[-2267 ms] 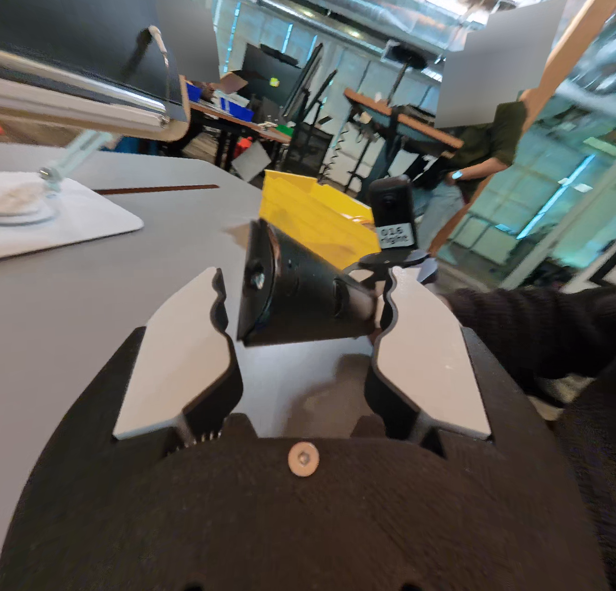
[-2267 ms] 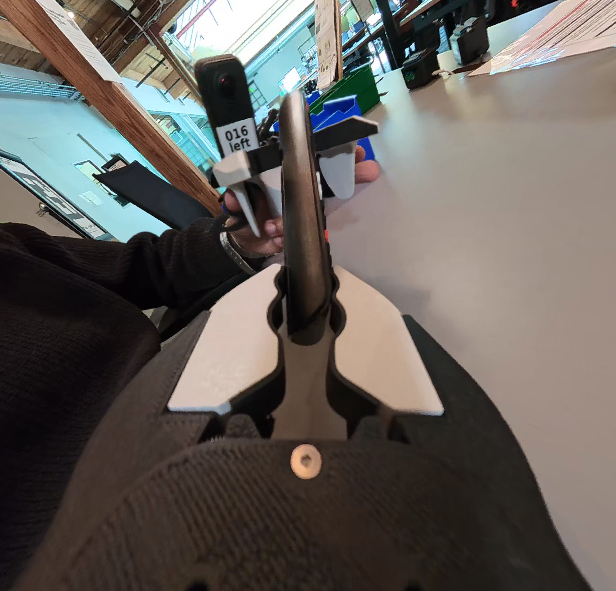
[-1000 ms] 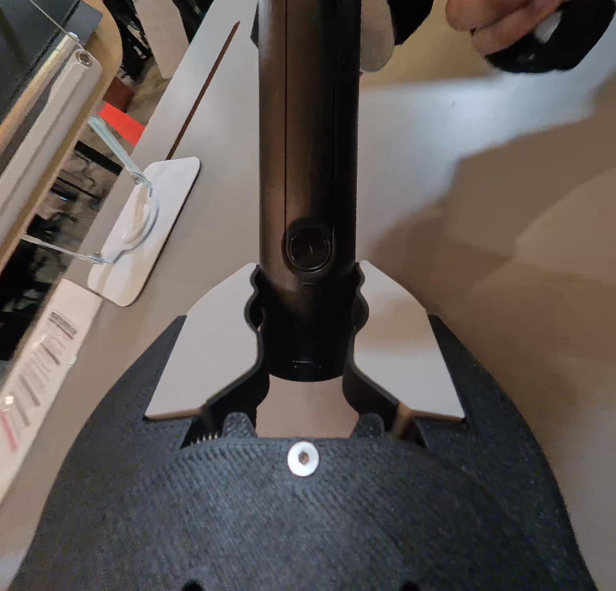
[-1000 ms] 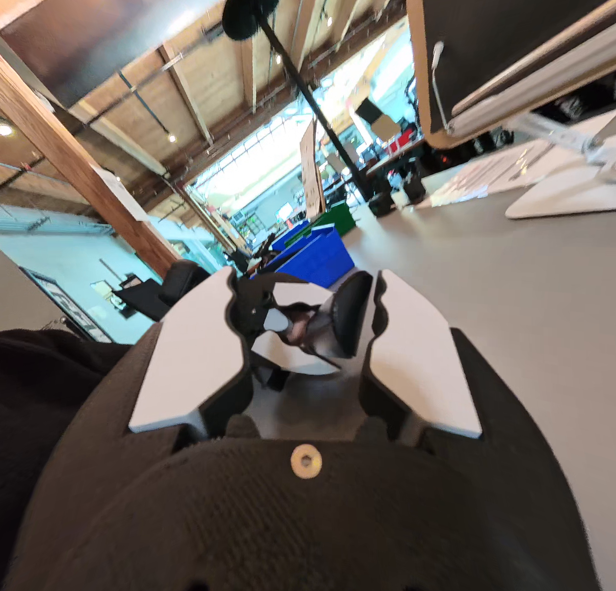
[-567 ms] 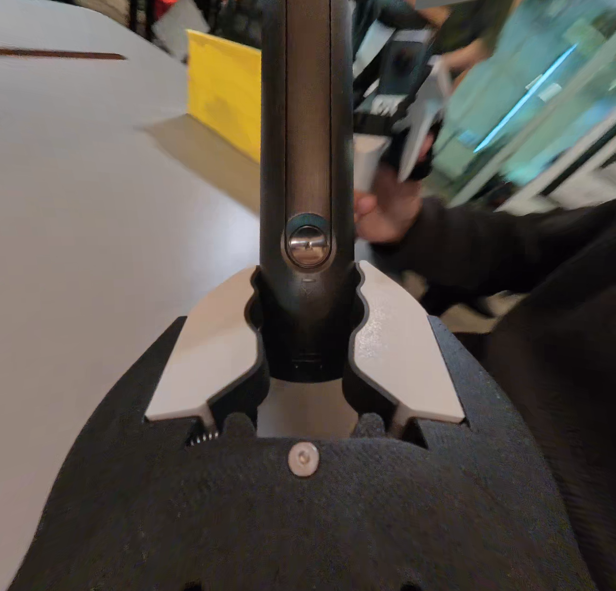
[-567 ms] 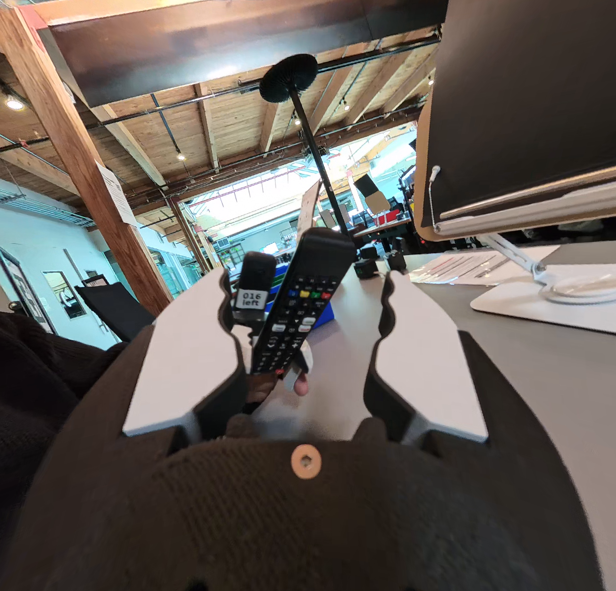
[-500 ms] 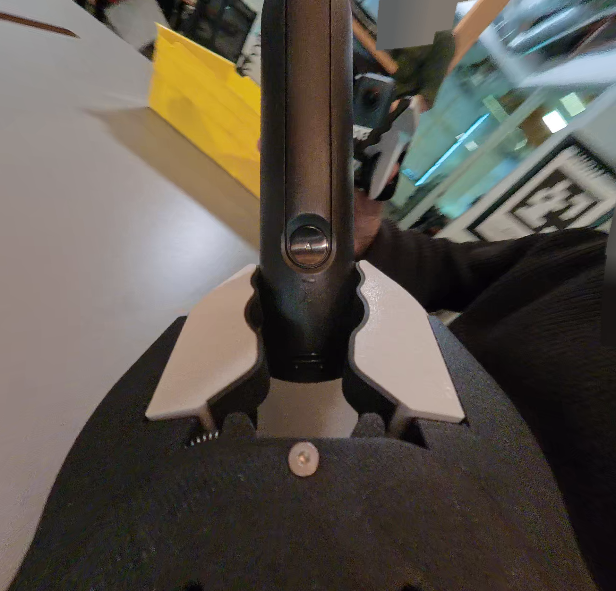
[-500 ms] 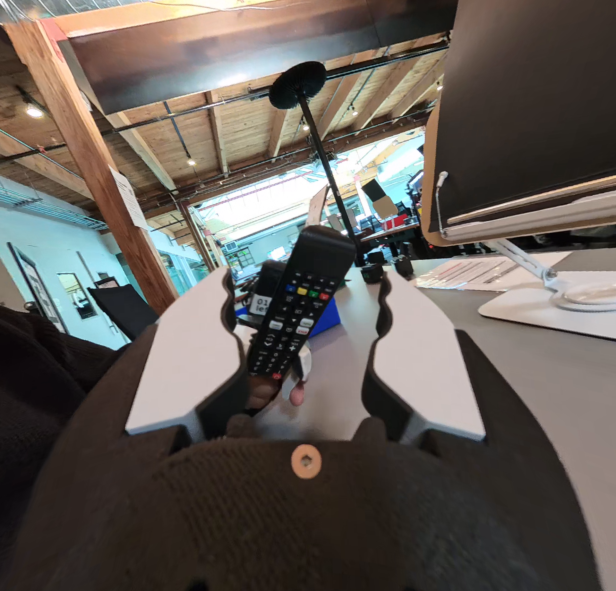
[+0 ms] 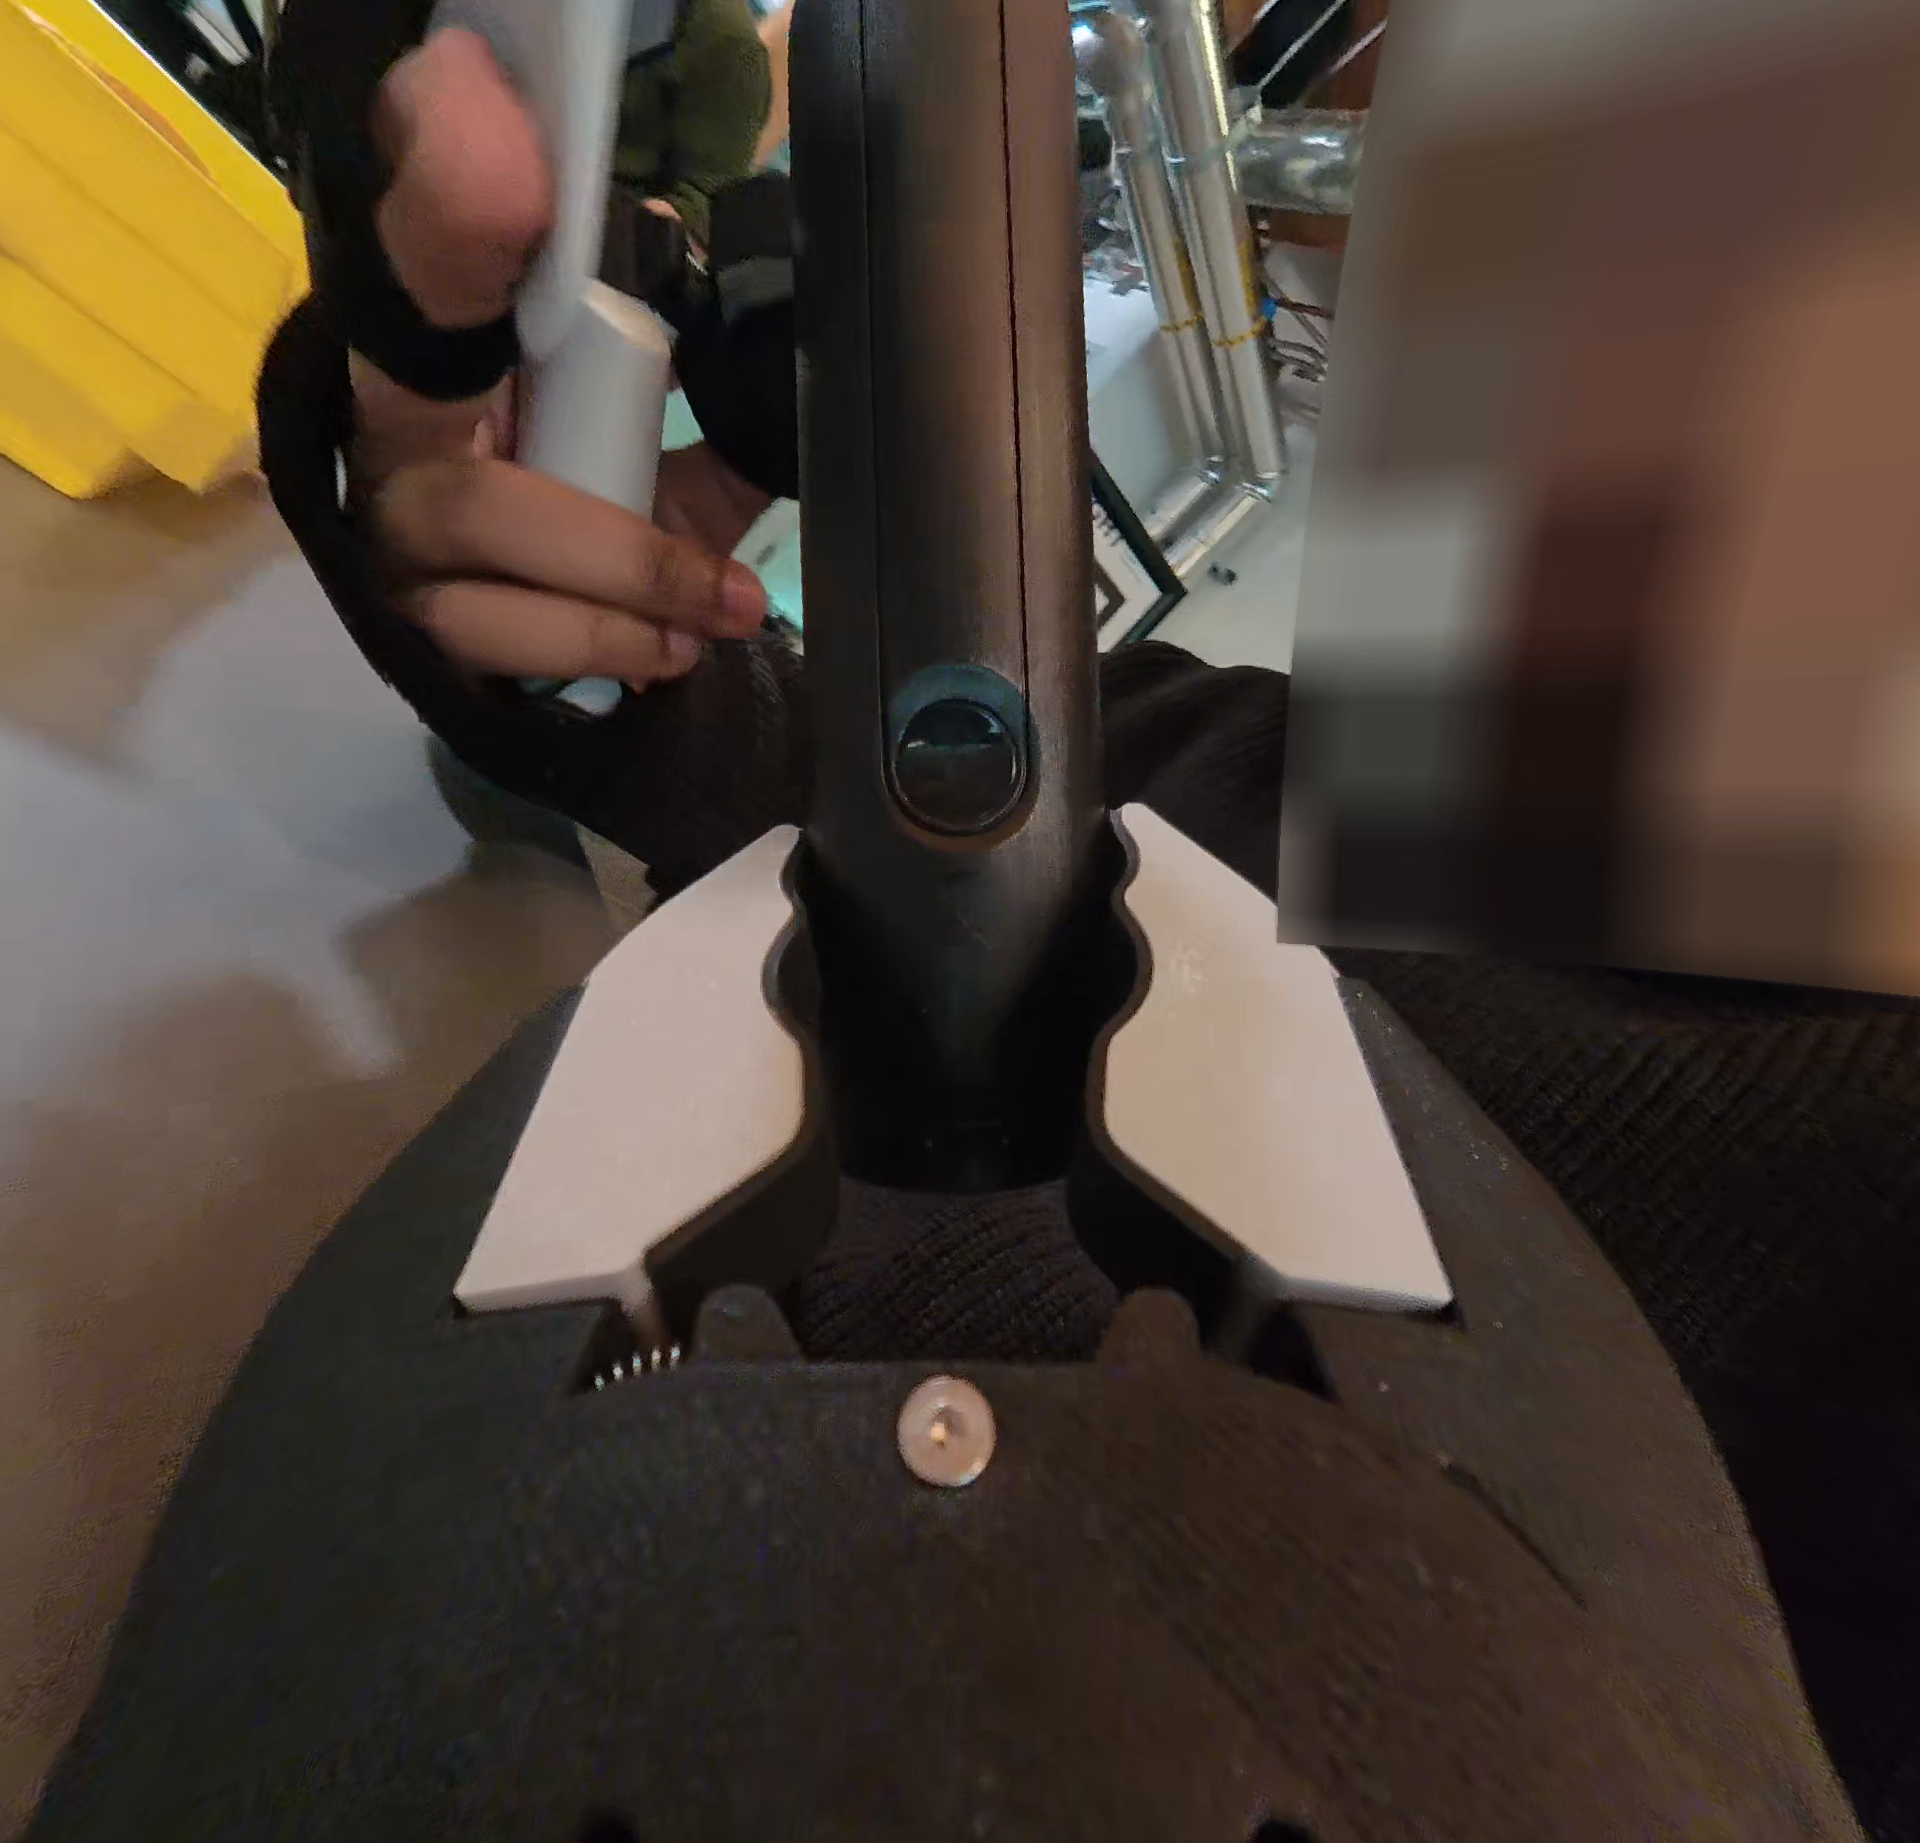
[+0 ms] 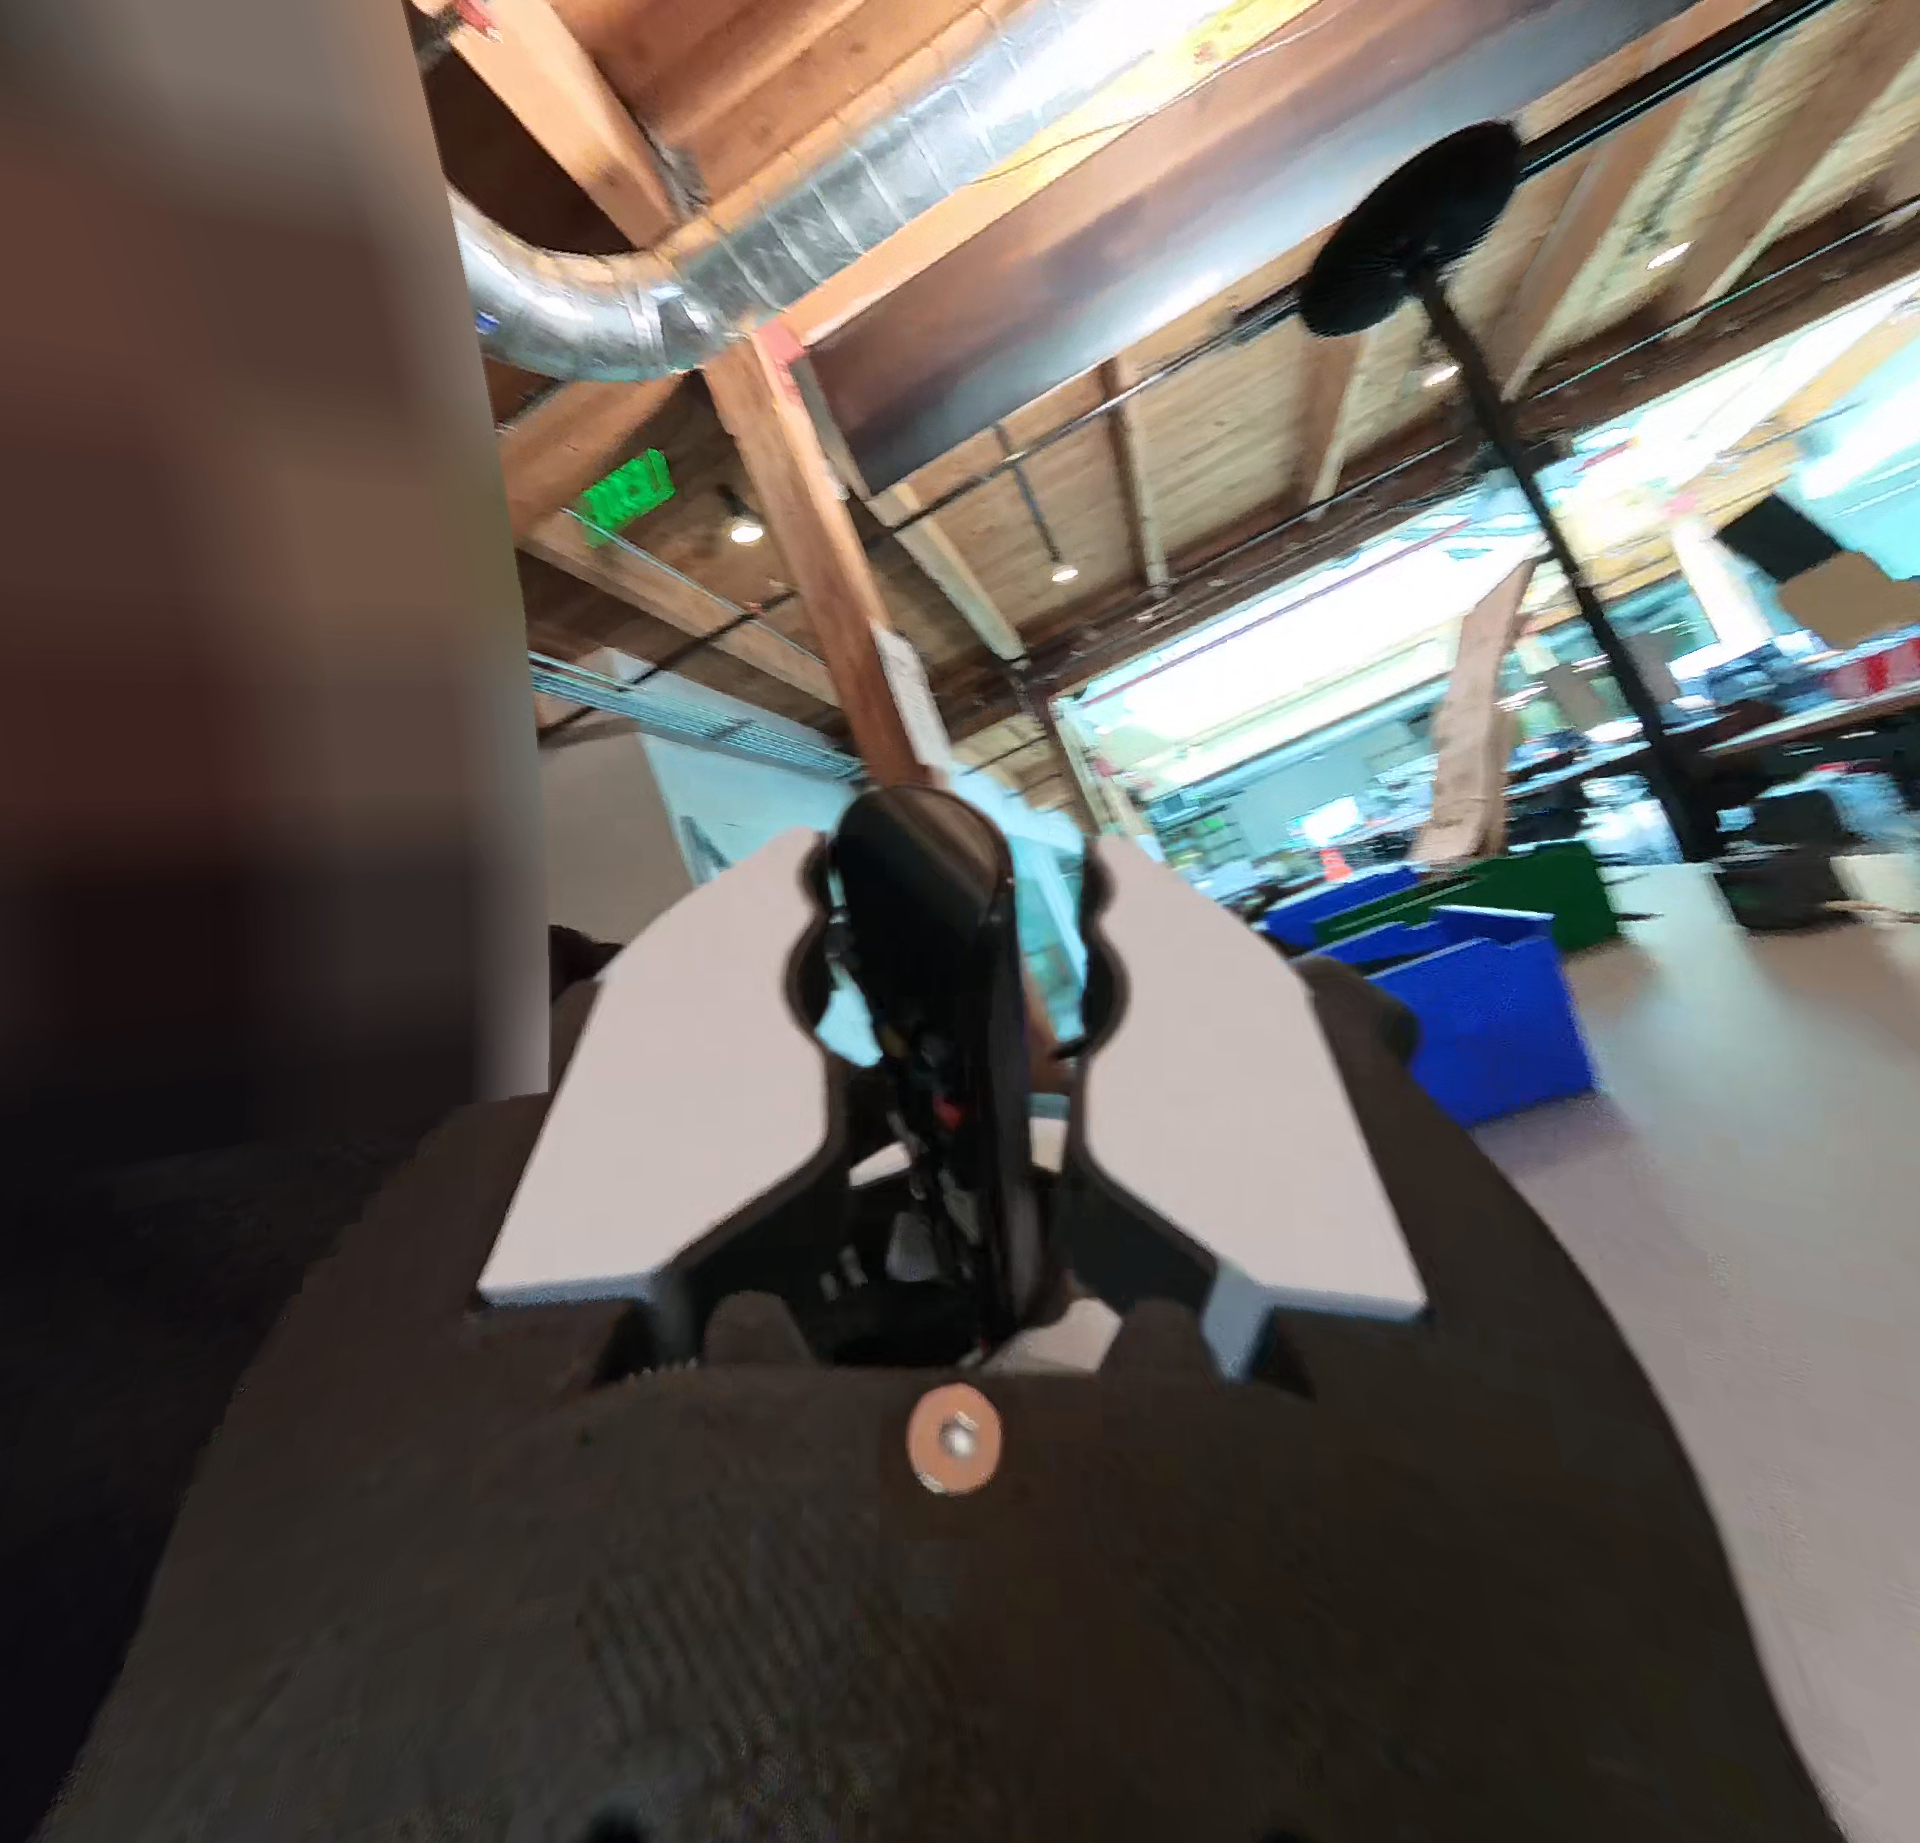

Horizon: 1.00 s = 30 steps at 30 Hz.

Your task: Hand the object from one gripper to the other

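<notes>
A black remote control stands upright in my left gripper, which is shut on its lower end; I see its back side with a round button. In the right wrist view the remote's other end lies between the white fingers of my right gripper. Those jaws are open, with a small gap on each side of the remote. A person's hand on the right gripper's white handle shows at the upper left of the left wrist view.
A grey table top lies to the left below, with a yellow bin behind it. Blue bins, a green bin and a black pole lamp stand farther off on the right.
The right gripper has moved in, so the remote's far end now sits between its fingers instead of ahead of them. The left gripper has swung round with the remote still held.
</notes>
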Available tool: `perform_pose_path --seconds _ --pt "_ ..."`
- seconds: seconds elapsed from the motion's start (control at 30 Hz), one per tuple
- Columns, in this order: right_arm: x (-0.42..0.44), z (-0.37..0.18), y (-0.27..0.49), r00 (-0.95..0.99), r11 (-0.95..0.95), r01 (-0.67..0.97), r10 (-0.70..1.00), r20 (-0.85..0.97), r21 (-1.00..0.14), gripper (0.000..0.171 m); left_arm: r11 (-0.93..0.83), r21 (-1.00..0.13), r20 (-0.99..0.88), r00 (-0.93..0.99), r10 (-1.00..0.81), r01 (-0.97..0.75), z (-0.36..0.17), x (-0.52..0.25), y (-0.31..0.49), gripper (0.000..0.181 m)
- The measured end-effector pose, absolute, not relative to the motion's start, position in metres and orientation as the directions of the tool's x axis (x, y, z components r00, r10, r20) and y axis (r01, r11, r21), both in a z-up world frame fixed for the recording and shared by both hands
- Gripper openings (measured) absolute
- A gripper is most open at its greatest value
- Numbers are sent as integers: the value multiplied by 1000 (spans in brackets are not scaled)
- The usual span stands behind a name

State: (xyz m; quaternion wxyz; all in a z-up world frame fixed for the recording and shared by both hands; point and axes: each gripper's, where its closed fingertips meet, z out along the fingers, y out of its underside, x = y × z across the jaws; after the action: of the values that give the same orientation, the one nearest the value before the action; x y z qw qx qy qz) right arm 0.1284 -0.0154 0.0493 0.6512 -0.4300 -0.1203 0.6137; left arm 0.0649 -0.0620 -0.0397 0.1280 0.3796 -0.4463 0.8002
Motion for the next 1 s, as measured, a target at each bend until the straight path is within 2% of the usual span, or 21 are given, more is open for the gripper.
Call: perform_pose_path --seconds 0.03,0.2,0.37,0.43,0.6,0.7,0.87,0.93,1.0 --pt "127 50 -20 172 -155 -692 913 -370 -705 33 -575 -599 728 -678 -101 -557 -39 64 -64 53" --pt "125 53 -24 162 -149 -686 923 -348 -712 29 -614 -498 736 -673 74 -612 -27 60 -69 53" --pt "124 51 -19 180 -164 -684 907 -382 -711 28 -621 -486 736 -671 88 -615 -28 61 -72 53" --pt "126 47 -14 223 -156 -671 890 -398 -725 23 -636 -496 754 -657 24 -592 -35 67 -69 53" --pt "133 35 0 316 -166 -636 835 -451 -754 24 -627 -558 780 -602 -172 -544 -53 80 -57 72" --pt "135 21 11 410 -187 -580 774 -482 -793 23 -592 -650 735 -590 -333 -476 -58 86 -49 77" --pt "143 1 26 542 -204 -520 672 -505 -830 23 -388 -839 538 -472 -698 -382 -83 98 -26 80" --pt "148 -1 29 544 -209 -547 647 -534 -810 23 -286 -869 450 -405 -796 -404 -98 101 -18 77" --pt "155 -3 32 539 -208 -587 621 -570 -782 23 -250 -855 437 -372 -819 -454 -108 101 -18 71"
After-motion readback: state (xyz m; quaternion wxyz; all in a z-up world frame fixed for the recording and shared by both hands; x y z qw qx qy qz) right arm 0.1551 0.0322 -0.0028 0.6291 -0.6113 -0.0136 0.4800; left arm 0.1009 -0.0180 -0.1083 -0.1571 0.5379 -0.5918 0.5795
